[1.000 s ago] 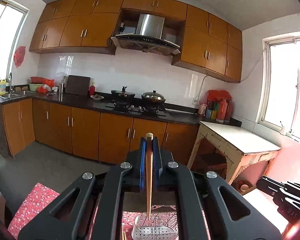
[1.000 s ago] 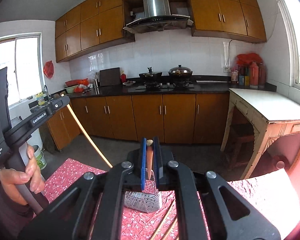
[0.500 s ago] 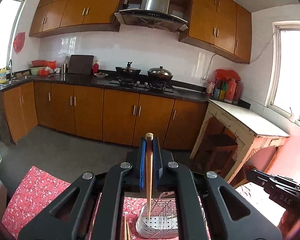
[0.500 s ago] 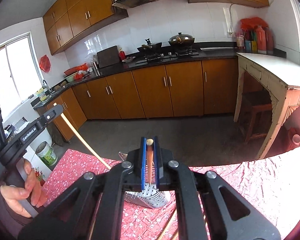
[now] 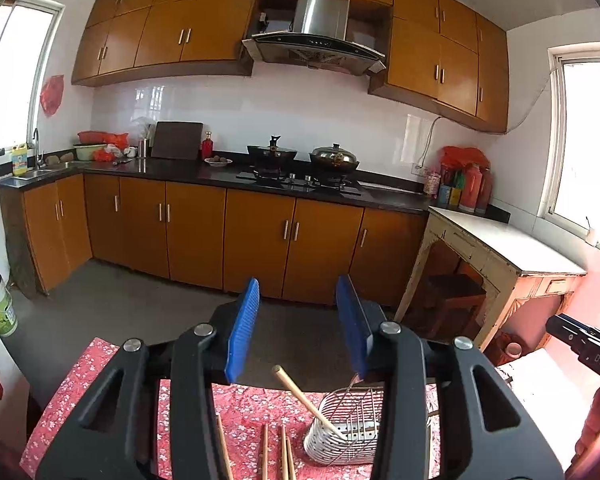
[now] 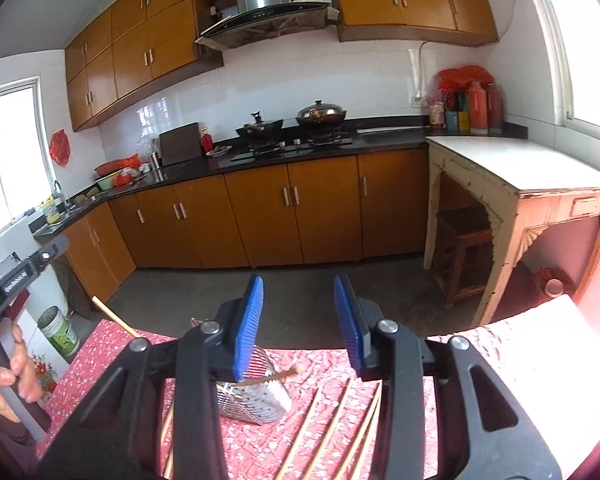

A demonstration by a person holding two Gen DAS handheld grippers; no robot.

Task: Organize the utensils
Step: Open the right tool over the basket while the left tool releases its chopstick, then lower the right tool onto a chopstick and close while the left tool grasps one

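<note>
A perforated metal utensil holder [image 5: 346, 428] stands on the red floral tablecloth [image 5: 256, 408]; it also shows in the right wrist view [image 6: 260, 394]. A wooden chopstick [image 5: 306, 400] leans in it, tip up to the left. Another chopstick [image 6: 274, 376] rests across its rim. My left gripper [image 5: 300, 322] is open and empty above the holder. My right gripper [image 6: 298, 318] is open and empty above it too. Several loose chopsticks [image 6: 332, 428] lie on the cloth to the right of the holder, and more [image 5: 274, 454] to its left.
The other hand-held gripper [image 6: 16, 276] and the hand on it show at the left of the right wrist view. The table's far edge drops to a grey floor. Kitchen cabinets [image 5: 260, 236] and a worn side table [image 5: 500, 256] stand beyond.
Both grippers have opened and let go of their chopsticks, which now rest in and on the holder. Both cameras have moved closer over the table.
</note>
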